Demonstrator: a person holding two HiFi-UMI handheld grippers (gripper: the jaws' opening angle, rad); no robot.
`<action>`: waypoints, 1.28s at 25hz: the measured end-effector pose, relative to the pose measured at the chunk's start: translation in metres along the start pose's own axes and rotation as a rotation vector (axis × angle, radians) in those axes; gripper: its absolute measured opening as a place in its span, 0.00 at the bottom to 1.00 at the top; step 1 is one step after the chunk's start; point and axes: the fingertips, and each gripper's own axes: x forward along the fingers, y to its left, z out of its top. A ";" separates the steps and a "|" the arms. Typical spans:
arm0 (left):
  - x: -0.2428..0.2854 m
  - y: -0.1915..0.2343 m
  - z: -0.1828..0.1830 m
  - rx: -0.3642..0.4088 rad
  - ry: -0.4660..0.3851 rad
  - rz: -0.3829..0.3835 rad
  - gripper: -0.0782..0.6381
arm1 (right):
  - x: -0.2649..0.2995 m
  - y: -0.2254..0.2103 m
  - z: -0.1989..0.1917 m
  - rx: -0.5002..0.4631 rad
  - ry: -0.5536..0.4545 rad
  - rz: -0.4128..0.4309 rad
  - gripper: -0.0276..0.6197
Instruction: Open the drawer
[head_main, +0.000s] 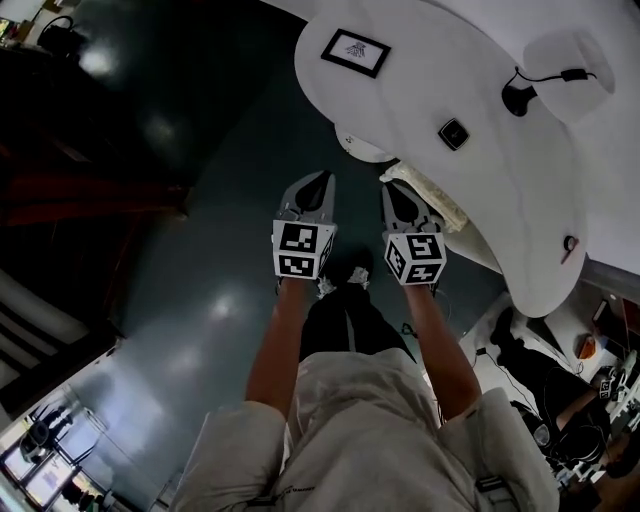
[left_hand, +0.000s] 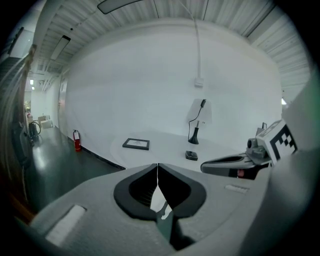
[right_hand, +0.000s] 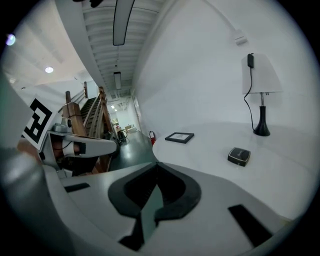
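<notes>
A white, curved bench (head_main: 420, 70) carries a black-framed picture (head_main: 355, 52) near its end, a small black box (head_main: 453, 133) farther along, and a white-shaded lamp (head_main: 519, 98) by the wall.

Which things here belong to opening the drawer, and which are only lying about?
For the job: left gripper, right gripper, both shut and empty; no drawer clearly seen.
Lying about: picture frame, lamp, small black box, all on the white table.

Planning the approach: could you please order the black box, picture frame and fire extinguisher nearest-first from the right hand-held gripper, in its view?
1. Black box, right side of the table.
2. Picture frame, farther left.
3. Fire extinguisher, floor beyond.
</notes>
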 end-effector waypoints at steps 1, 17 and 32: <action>0.004 0.002 -0.001 -0.001 -0.001 -0.003 0.12 | 0.005 0.001 0.001 -0.008 -0.001 0.000 0.07; 0.090 0.032 -0.081 -0.006 -0.008 -0.012 0.12 | 0.091 -0.019 -0.063 -0.092 -0.019 0.009 0.07; 0.178 0.047 -0.204 -0.005 -0.059 -0.051 0.12 | 0.186 -0.058 -0.183 -0.163 -0.089 -0.063 0.07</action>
